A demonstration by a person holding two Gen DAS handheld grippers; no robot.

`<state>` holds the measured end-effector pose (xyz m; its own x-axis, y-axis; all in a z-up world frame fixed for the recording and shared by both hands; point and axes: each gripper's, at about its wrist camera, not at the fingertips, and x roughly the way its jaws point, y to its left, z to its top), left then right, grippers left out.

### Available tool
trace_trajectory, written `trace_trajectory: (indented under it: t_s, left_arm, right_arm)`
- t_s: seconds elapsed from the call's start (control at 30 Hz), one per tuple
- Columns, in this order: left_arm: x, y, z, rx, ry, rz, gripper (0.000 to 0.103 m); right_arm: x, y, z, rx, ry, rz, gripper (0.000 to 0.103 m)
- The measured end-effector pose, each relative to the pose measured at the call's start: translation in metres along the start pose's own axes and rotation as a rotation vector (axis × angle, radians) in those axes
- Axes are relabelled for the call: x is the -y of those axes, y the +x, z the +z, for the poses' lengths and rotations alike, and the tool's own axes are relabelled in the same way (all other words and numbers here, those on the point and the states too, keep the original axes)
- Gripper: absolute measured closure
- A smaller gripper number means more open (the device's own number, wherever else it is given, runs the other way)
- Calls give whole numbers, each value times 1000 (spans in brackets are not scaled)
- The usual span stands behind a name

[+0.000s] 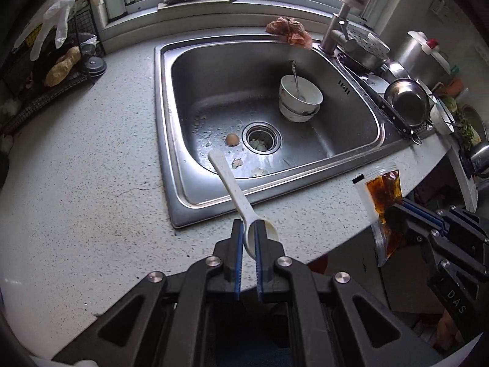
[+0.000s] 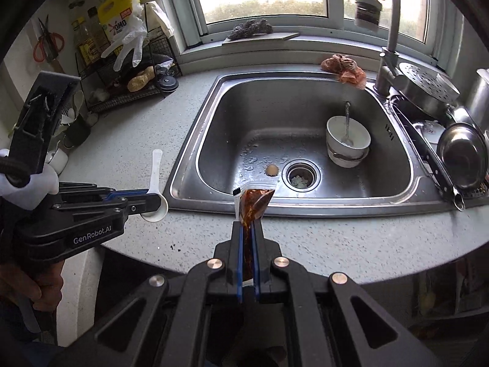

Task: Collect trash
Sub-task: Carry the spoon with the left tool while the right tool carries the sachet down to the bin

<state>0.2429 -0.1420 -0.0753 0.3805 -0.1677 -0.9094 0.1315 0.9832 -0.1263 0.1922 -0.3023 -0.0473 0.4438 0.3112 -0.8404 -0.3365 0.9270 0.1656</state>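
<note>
Two grippers, one item each. Your left gripper (image 1: 248, 238) was clamped on one white plastic spoon (image 1: 232, 192), gripped at the bowl end, with the handle sticking forward over the near rim of the stainless steel sink (image 1: 171, 183) and its tip above the basin. From the right wrist view that spoon (image 2: 154, 180) sat left of the sink, above the speckled grey countertop (image 2: 128, 140), handle pointing away from you.

In the basin: one brown eggshell half (image 1: 232, 139) just left of the one round drain strainer (image 1: 261, 137), and several small white shell bits (image 1: 237, 162) near it, too scattered to count exactly. Two white ceramic bowls (image 1: 300, 98) were stacked right of the drain, with one metal utensil standing in the top bowl, under a thin stream of water from the one grey faucet (image 2: 388, 39). One orange-brown crumpled rag (image 1: 288, 30) lay on the back rim.

Your right gripper (image 2: 248, 232) was pinched shut on one clear plastic sauce sachet with dark brown liquid (image 2: 253, 203), held upright by its lower end, its top over the sink's near rim. The left wrist view showed that sachet (image 1: 382, 195) off the counter's front edge, well right of the spoon.
</note>
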Motion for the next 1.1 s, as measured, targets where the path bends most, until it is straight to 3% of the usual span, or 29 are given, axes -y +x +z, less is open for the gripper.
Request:
trace_trajectory:
  t_s: [0.3, 0.6, 0.83, 1.1]
  left_arm:
    - [110, -3, -47, -21, 170, -110, 97]
    - [187, 25, -92, -114, 289, -189, 97]
    - [222, 72, -113, -171, 403, -231, 97]
    - [235, 195, -145, -242, 427, -237, 97]
  right_arm:
    - [58, -58, -79, 18, 143, -85, 99]
    - [98, -81, -153, -22, 287, -155, 99]
    - [129, -63, -192, -40, 398, -172, 99]
    - [174, 25, -251, -71, 508, -147, 99]
